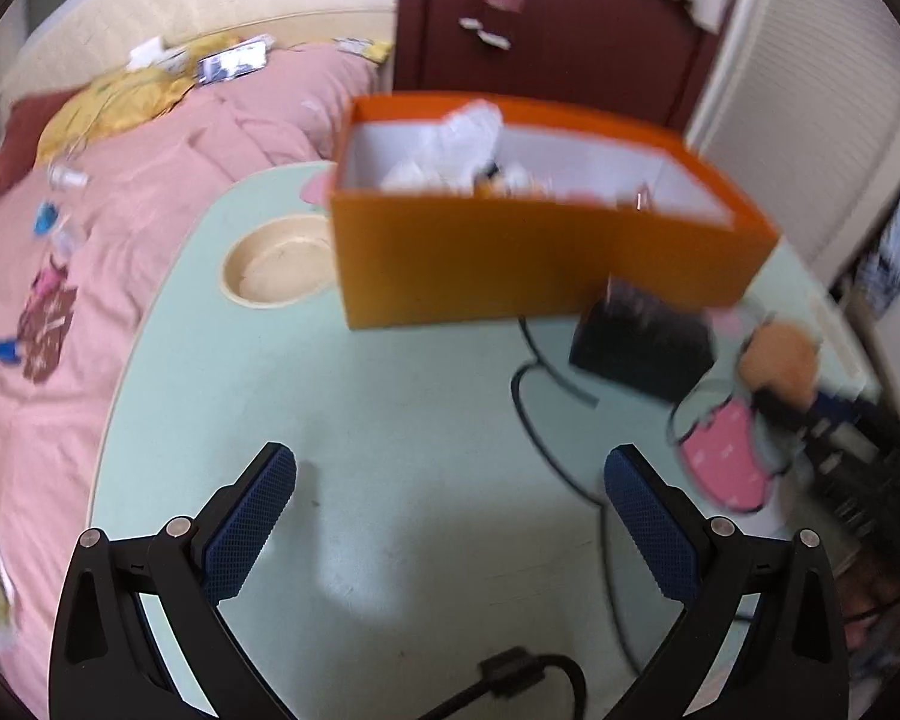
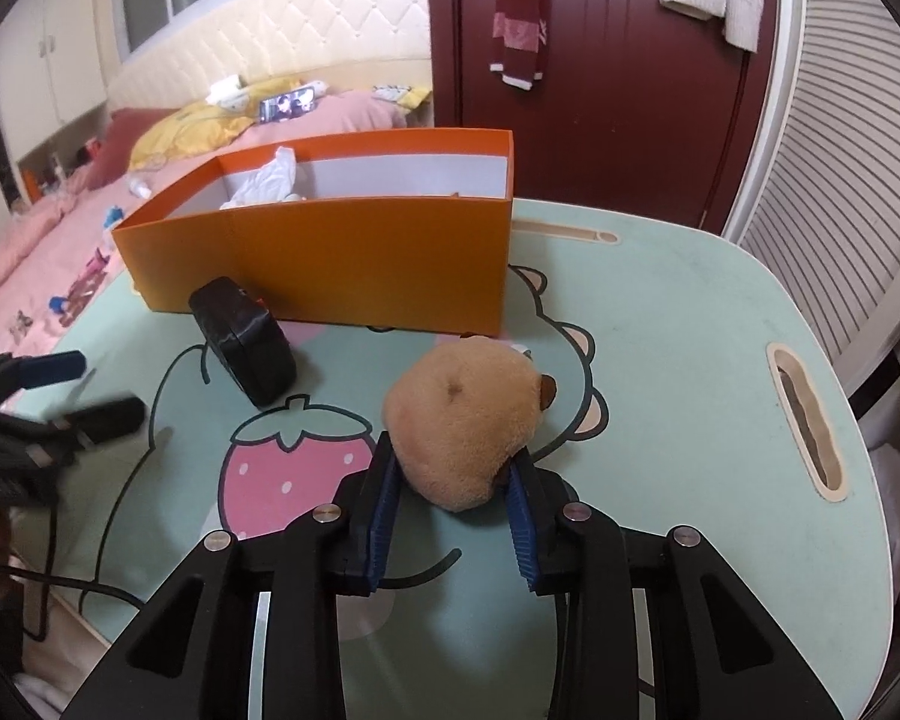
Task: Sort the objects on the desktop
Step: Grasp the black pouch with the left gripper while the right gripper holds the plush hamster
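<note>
Right hand-held gripper (image 2: 455, 474): clamped on plush toy (image 2: 465, 420), presumably for lifting into orange box (image 2: 354, 252).
Left hand-held gripper (image 1: 450, 480): wide, empty (hovering over bench (image 1: 390, 420)).

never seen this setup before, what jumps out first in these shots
The big orange box dominates the far side of the pale green table, open on top with white crumpled stuff inside. Close to the camera, the right gripper is clamped on a tan plush toy by the strawberry print. A black case lies in front of the box, and the left gripper hangs open over bare tabletop.
</note>
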Action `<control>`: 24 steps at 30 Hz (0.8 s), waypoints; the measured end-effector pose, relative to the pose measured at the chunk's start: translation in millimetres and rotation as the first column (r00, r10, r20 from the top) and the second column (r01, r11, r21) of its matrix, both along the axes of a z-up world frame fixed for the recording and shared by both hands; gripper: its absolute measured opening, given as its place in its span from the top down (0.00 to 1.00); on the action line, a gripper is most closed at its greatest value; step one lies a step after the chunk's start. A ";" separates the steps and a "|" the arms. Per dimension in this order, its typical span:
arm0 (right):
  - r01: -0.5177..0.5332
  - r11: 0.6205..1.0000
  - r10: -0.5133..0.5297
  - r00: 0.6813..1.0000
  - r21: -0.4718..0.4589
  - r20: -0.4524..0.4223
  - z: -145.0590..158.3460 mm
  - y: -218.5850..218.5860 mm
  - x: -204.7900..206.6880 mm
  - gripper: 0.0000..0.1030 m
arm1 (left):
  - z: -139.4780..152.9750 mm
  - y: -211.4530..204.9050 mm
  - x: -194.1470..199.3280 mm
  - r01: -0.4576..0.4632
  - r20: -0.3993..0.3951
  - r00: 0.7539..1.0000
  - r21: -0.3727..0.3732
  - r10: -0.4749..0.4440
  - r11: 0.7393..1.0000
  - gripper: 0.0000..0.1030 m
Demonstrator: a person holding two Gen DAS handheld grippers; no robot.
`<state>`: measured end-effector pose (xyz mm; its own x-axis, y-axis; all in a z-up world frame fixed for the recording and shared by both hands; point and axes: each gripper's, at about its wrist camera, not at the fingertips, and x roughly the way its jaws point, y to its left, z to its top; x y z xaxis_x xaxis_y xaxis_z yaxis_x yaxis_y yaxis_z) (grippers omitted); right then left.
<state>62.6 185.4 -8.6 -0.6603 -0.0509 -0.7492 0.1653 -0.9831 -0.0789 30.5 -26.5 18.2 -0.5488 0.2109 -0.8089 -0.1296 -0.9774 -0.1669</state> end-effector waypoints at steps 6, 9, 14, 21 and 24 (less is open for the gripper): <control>-0.002 1.000 0.002 1.000 -0.003 -0.002 0.1 1.2 1.0 0.69 | 34.2 -1.0 5.7 -0.006 -0.044 0.999 0.047 0.008 0.999 0.00; -0.005 1.000 0.005 1.000 -0.006 -0.001 0.3 1.6 0.6 0.69 | 38.2 16.7 3.3 0.045 -0.046 0.998 0.028 -0.043 0.999 0.00; -0.008 1.000 0.008 1.000 -0.010 -0.001 0.6 3.0 0.7 0.69 | 30.4 54.9 -6.3 0.113 -0.032 0.993 -0.042 -0.115 0.993 0.00; -0.007 1.000 0.007 1.000 -0.020 0.001 0.4 5.1 -0.1 0.69 | 14.3 84.5 -31.5 0.124 -0.033 0.991 -0.121 -0.128 0.985 0.00; -0.011 1.000 0.011 1.000 -0.019 0.002 0.7 5.6 -0.2 0.69 | 4.3 86.9 -39.8 0.110 -0.032 0.993 -0.129 -0.115 0.986 0.00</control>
